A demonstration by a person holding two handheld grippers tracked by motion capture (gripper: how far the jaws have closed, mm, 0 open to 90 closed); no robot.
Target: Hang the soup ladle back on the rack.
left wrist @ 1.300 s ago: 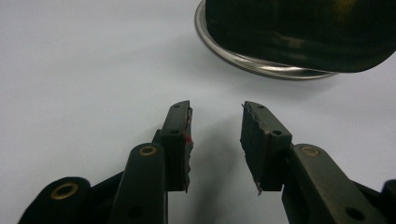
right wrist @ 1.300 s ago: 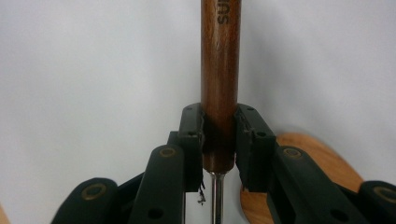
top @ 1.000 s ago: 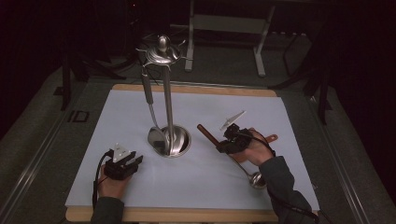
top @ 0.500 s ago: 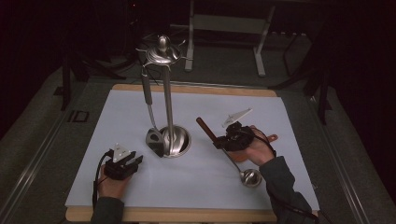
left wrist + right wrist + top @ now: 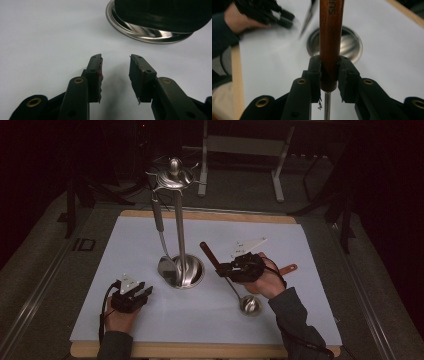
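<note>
My right gripper (image 5: 224, 269) is shut on the brown wooden handle (image 5: 210, 255) of a small metal ladle. The ladle's bowl (image 5: 250, 304) hangs low near the white sheet, in front of the hand. In the right gripper view both pads clamp the wooden handle (image 5: 331, 37), and the thin metal shaft (image 5: 327, 105) runs down between the jaws of my right gripper (image 5: 329, 63). My left gripper (image 5: 142, 292) rests on the sheet at front left, open with nothing in it. In its own view my left gripper (image 5: 115, 67) faces the stand's round base (image 5: 150, 35).
A tall steel utensil stand (image 5: 180, 235) rises mid-table from a round base (image 5: 192, 272). A large spoon (image 5: 166, 267) hangs from its top. A brown strip (image 5: 288, 269) lies right of my right hand. The white sheet (image 5: 150, 240) covers a wooden-edged board.
My right gripper has risen and shifted left toward the stand with the ladle in it. The ladle's bowl has slid left along with it. The left gripper has stayed put.
</note>
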